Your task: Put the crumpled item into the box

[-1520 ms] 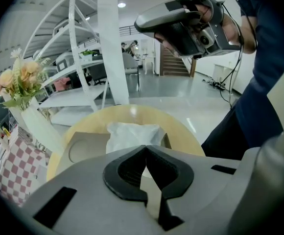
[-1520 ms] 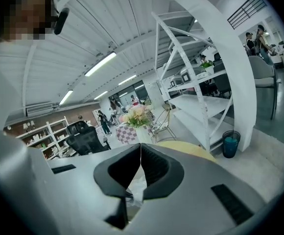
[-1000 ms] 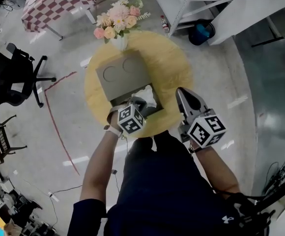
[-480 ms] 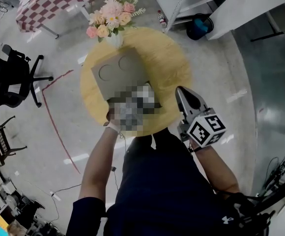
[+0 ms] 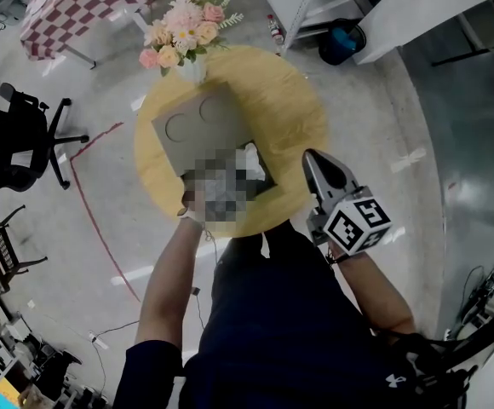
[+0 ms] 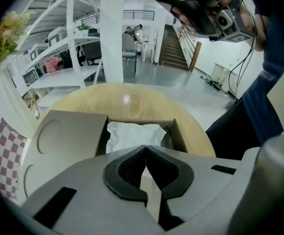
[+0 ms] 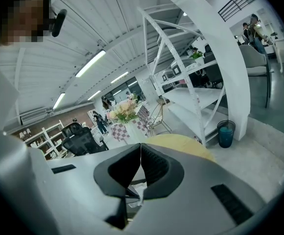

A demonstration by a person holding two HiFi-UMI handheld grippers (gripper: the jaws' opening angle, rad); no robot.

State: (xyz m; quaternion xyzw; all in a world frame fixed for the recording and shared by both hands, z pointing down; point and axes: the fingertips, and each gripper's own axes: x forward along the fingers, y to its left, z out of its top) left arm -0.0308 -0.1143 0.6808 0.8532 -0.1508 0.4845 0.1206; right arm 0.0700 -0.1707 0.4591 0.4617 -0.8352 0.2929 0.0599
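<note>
A grey cardboard box (image 5: pixel 274 188) stands open on a round wooden table (image 5: pixel 290 109), its flap (image 5: pixel 198 124) with two round cut-outs lying flat. White crumpled paper (image 5: pixel 255 159) lies inside the box. In the left gripper view the paper (image 6: pixel 132 133) fills the box (image 6: pixel 179 135) just beyond my left gripper (image 6: pixel 146 151). Its pads are shut with nothing between them. A mosaic patch hides this gripper in the head view. My right gripper (image 5: pixel 310 156) hovers by the table's near right edge, apart from the box. It is shut and empty (image 7: pixel 140 150).
A vase of pink flowers (image 5: pixel 181 41) stands at the table's far edge behind the flap. Round the table on the floor are a black office chair (image 5: pixel 21 139), a checkered table (image 5: pixel 72 11), a white shelving rack (image 5: pixel 311 2) and a blue bin (image 5: pixel 341 43).
My left gripper has sunk a little toward the open box. The right gripper has stayed where it was, and the paper has not moved.
</note>
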